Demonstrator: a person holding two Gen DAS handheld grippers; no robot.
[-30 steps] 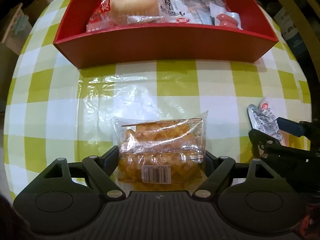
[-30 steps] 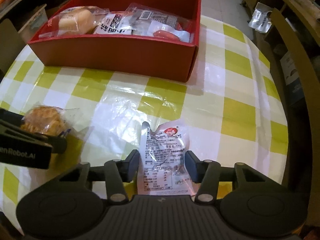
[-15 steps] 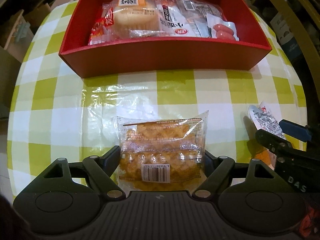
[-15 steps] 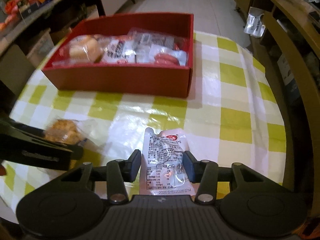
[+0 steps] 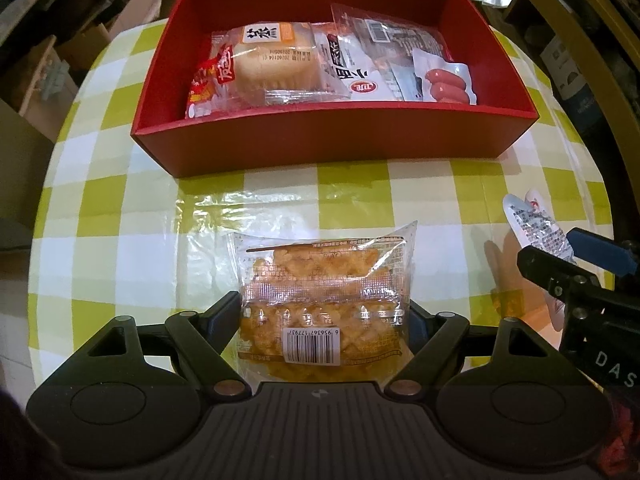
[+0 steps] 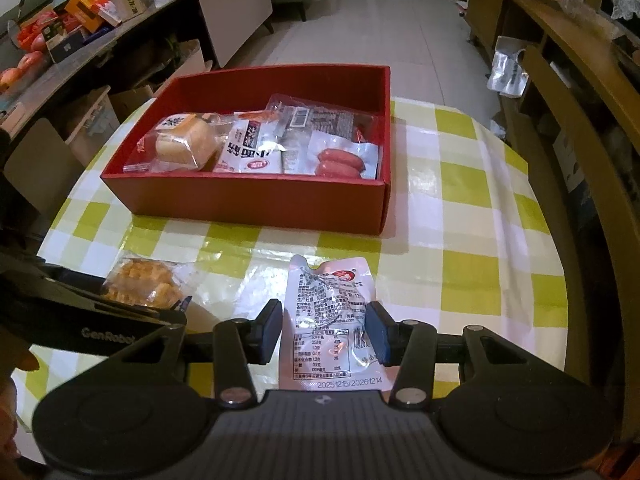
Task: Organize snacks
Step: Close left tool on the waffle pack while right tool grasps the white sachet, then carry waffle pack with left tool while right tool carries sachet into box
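Note:
My left gripper (image 5: pixel 324 312) is shut on a clear packet of orange waffle snacks (image 5: pixel 324 292), held above the checked table. The packet also shows in the right wrist view (image 6: pixel 140 288). My right gripper (image 6: pixel 326 330) is shut on a white foil snack pouch (image 6: pixel 330 320), lifted off the table; it also shows in the left wrist view (image 5: pixel 536 226). A red box (image 5: pixel 320 140) stands ahead at the table's far side. It also shows in the right wrist view (image 6: pixel 256 204). It holds a wrapped bun (image 5: pixel 272 68), sausages (image 5: pixel 444 84) and other packets.
The round table has a yellow-and-white checked cloth (image 5: pixel 120 216). A wooden chair frame (image 6: pixel 572 160) stands at the right. A counter with boxes and fruit (image 6: pixel 60 40) lies to the far left, with floor beyond the table.
Both grippers have risen with their packets, so the views look down into the red box from higher. The white pouch has come off the table.

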